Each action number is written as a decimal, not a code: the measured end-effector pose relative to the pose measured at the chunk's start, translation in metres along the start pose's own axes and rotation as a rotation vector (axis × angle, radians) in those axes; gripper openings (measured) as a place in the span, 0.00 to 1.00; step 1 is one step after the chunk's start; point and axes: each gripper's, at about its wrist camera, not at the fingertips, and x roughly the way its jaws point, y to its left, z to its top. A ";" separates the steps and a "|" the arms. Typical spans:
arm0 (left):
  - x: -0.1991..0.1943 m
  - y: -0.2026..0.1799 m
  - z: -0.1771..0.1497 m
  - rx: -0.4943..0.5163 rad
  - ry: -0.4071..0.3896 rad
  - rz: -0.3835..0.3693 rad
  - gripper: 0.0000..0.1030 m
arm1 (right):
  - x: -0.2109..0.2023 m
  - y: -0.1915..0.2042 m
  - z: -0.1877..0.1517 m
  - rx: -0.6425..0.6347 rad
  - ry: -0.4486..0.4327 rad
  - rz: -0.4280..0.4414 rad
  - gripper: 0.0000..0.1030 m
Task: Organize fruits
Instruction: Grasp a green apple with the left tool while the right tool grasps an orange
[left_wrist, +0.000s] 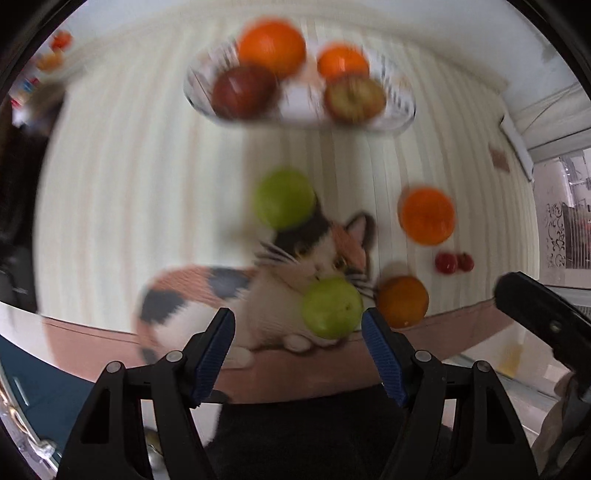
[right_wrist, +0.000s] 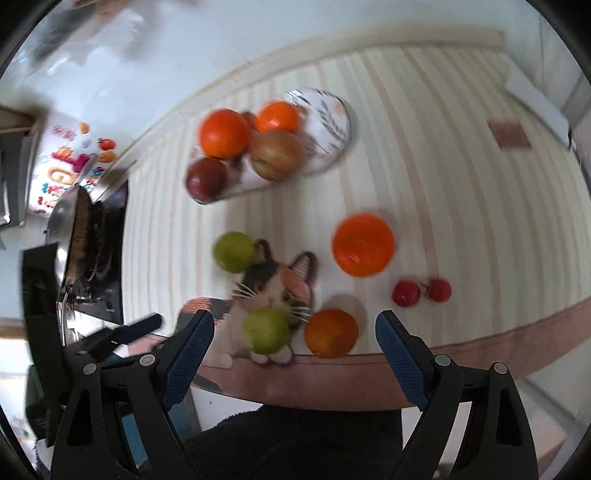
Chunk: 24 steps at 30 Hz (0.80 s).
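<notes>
A patterned plate (left_wrist: 399, 110) (right_wrist: 340, 122) at the far side of the striped table holds two oranges and two reddish apples. Loose on the cloth lie a far green apple (left_wrist: 284, 197) (right_wrist: 234, 252), a near green apple (left_wrist: 332, 308) (right_wrist: 266, 330), a large orange (left_wrist: 427, 216) (right_wrist: 363, 244), a smaller orange (left_wrist: 402, 301) (right_wrist: 331, 333) and two small red fruits (left_wrist: 453, 262) (right_wrist: 421, 291). My left gripper (left_wrist: 297, 321) hangs open above the near green apple, its pads apart from the fruit. My right gripper (right_wrist: 295, 325) stands wide open above the near green apple and smaller orange, holding nothing.
A calico cat figure (left_wrist: 207, 295) (right_wrist: 280, 288) lies flat on the cloth by the near edge. A stove with a pan (right_wrist: 74, 236) and a colourful package (right_wrist: 62, 162) are at the left. A person's dark clothing (left_wrist: 303, 435) is below the table edge.
</notes>
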 end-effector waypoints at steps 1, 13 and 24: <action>0.011 -0.002 0.001 -0.002 0.025 -0.014 0.67 | 0.006 -0.005 -0.002 0.010 0.009 -0.004 0.89; 0.079 -0.028 0.009 0.013 0.116 -0.032 0.51 | 0.043 -0.033 -0.008 0.070 0.080 -0.016 0.87; 0.074 0.008 0.004 -0.035 0.099 0.052 0.51 | 0.100 -0.030 -0.008 0.049 0.218 -0.007 0.80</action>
